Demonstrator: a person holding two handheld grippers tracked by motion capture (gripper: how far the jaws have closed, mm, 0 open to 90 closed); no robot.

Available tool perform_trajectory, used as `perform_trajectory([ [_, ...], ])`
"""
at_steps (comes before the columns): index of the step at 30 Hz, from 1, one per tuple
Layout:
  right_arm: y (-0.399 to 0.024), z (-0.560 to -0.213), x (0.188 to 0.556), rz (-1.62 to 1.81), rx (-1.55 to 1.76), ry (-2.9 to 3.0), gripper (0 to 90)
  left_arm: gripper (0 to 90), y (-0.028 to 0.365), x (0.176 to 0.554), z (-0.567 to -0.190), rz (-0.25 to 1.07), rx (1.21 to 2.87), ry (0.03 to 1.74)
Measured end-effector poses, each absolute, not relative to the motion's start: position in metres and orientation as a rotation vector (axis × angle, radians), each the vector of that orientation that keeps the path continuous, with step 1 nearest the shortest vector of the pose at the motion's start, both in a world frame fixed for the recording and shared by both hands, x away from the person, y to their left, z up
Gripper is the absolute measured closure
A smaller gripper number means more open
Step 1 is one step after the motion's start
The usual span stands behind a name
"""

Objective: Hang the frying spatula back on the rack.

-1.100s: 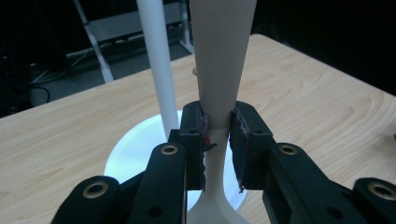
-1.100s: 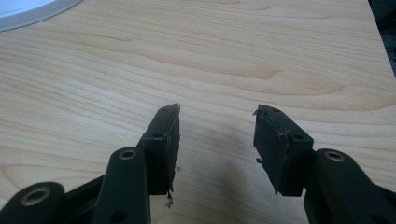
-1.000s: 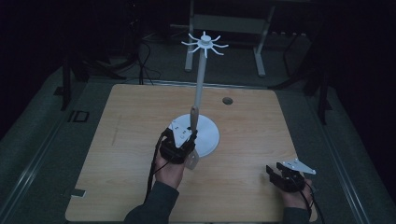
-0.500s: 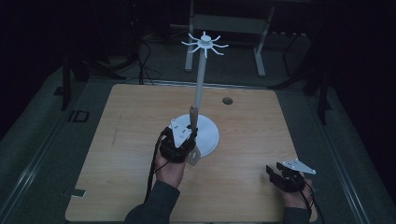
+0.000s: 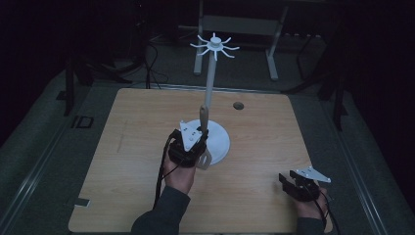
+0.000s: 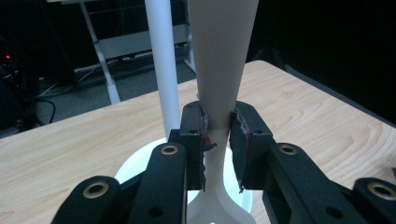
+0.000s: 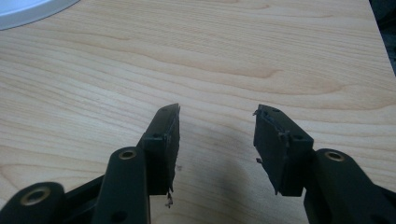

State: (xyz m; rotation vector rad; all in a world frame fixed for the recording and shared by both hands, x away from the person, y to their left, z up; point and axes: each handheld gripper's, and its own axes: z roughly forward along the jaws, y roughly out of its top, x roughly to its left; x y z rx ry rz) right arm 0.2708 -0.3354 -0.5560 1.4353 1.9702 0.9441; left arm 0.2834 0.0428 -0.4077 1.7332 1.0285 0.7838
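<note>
Spatula (image 5: 204, 128) in left gripper (image 6: 218, 140) now slightly farther right, tilted.

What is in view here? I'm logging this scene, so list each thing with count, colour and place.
Utensil: one, cream, upright, clamped at its narrow neck.
Stand: one, white, round base mid-table, tall pole with hooks on top.
Table: one, light wood.
Grommet: one, dark, far side of table.
Left gripper: one, black, shut on the utensil, beside the stand's base.
Right gripper: one, black, open, over the table's near right corner.
</note>
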Motion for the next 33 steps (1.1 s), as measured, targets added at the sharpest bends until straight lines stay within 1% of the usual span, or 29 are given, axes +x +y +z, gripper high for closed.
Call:
perform_trajectory([
  [15, -0.335, -0.556, 0.272, 0.946, 1.429, 1.969, 50.3, 75.9, 0.037, 0.292, -0.393, 0.793, 1.692, 1.047],
  [33, -0.335, -0.556, 0.273, 0.943, 1.425, 1.976, 49.9, 75.8, 0.029, 0.300, -0.370, 0.846, 1.662, 1.056],
])
